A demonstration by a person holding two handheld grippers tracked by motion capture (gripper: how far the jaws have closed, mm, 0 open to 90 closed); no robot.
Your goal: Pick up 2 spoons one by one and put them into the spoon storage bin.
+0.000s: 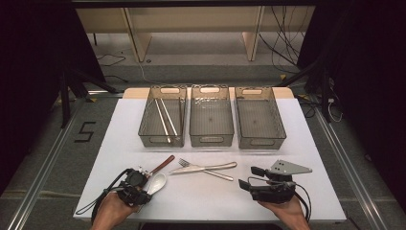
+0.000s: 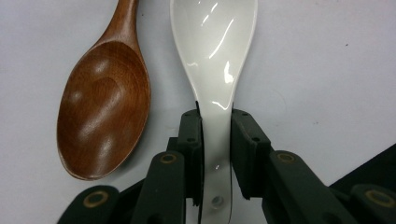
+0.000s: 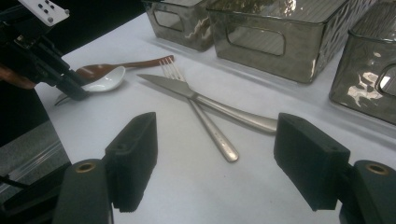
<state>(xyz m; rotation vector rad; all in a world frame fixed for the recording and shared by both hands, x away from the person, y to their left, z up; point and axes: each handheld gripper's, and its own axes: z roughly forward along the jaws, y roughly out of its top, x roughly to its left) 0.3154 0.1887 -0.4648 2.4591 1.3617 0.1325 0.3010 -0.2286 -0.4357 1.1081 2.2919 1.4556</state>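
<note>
White spoon gripped at the near-left of the table; most of the cutlery not yet sorted

The white ceramic spoon (image 2: 215, 60) is pinched by its handle between the pads of the left gripper (image 2: 217, 154), while its bowl is seen resting on the white table (image 1: 297, 143) near the front-left corner, just beside the wooden spoon (image 2: 105, 107). A pair of chopsticks (image 1: 163, 117) is already laid in the left bin (image 1: 143, 120) of the three bins along the far edge; the middle bin (image 1: 211, 139) and the right bin (image 1: 280, 120) are seen to hold nothing. The fork (image 3: 205, 112) and knife (image 3: 210, 102) are left crossed near the middle of the front edge. The right gripper (image 3: 229, 163) is held with jaws spread wide over bare table, nothing between them. Sorting is judged barely begun: four pieces are left to be binned.
</note>
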